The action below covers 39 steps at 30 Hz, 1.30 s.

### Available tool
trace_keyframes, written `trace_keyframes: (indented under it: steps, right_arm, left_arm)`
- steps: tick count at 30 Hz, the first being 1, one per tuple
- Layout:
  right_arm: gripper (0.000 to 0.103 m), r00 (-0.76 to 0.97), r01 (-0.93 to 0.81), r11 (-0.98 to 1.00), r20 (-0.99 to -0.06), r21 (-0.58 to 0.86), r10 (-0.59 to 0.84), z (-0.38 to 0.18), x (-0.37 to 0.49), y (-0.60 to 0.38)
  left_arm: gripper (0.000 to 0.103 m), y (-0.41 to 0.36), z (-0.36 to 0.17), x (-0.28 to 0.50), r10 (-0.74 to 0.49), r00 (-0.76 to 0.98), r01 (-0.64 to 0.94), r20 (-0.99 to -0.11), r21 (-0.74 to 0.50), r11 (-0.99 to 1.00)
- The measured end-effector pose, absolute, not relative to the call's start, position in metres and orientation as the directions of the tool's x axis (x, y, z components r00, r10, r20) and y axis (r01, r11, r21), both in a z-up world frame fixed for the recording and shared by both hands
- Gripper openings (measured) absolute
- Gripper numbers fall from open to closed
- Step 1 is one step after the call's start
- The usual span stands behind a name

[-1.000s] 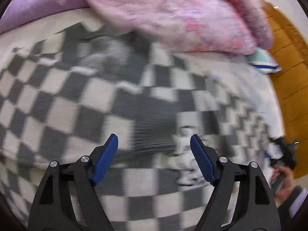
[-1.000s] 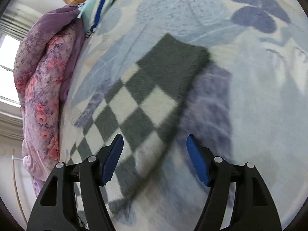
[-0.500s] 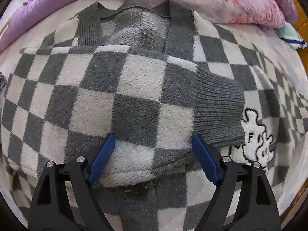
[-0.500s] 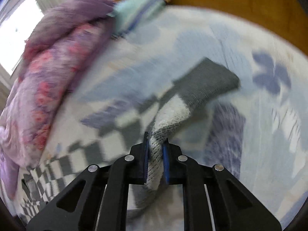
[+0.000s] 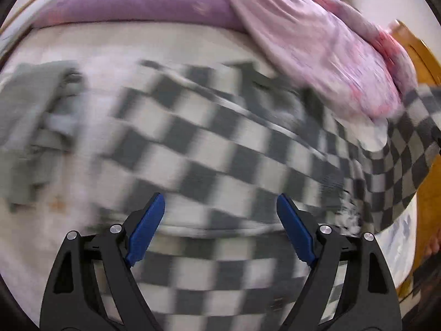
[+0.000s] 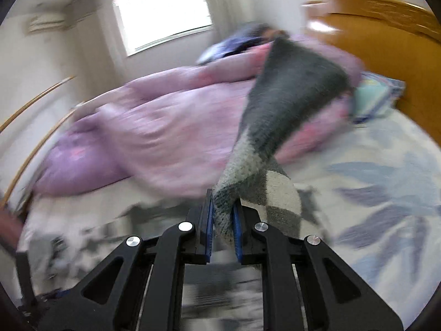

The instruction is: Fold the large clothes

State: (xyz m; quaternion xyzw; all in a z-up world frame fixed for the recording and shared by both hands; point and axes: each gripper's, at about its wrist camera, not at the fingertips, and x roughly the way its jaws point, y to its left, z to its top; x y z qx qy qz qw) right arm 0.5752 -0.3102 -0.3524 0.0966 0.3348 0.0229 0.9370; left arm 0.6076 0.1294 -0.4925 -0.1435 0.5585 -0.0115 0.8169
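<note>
A grey-and-white checkered sweater lies spread on the bed, blurred by motion. My left gripper is open and empty, hovering over the sweater's body. My right gripper is shut on the sweater's sleeve and holds it lifted above the bed, the dark grey cuff hanging at the far end. The lifted sleeve also shows at the right edge of the left wrist view.
A pink and purple quilt is heaped along the far side of the bed. A grey garment lies at the left. A wooden headboard and a striped pillow stand at the right. The sheet has blue flowers.
My right gripper, shut on the sleeve, has lifted it high off the sheet. My left gripper has pulled back from the sweater's folded sleeve and stays open.
</note>
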Motion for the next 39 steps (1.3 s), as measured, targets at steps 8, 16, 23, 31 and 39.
trace_keyframes:
  steps: [8, 16, 23, 31, 39]
  right_arm:
    - [0.018, 0.515, -0.174, 0.969, -0.823, 0.176, 0.241, -0.469, 0.580, -0.113]
    - [0.070, 0.360, -0.272, 0.956, -0.910, 0.109, 0.207, -0.510, 0.564, -0.084]
    - [0.043, 0.440, -0.210, 0.962, -0.861, 0.176, 0.254, -0.459, 0.559, -0.175]
    - [0.002, 0.364, 0.136, 0.965, -0.917, 0.223, 0.161, -0.502, 0.590, -0.347]
    - [0.004, 0.219, 0.151, 0.979, -0.970, 0.137, 0.102, -0.541, 0.608, -0.365]
  left_arm:
    - [0.084, 0.235, -0.491, 0.575, -0.127, 0.353, -0.268, -0.927, -0.230, 0.935]
    - [0.084, 0.264, -0.498, 0.562, -0.144, 0.356, -0.317, -0.923, -0.264, 0.911]
    - [0.084, 0.213, -0.488, 0.596, -0.201, 0.391, -0.220, -0.898, -0.303, 0.927]
    - [0.084, 0.140, -0.537, 0.659, -0.322, 0.293, -0.158, -0.900, -0.378, 0.912]
    - [0.081, 0.145, -0.565, 0.660, -0.288, 0.217, -0.225, -0.933, -0.335, 0.915]
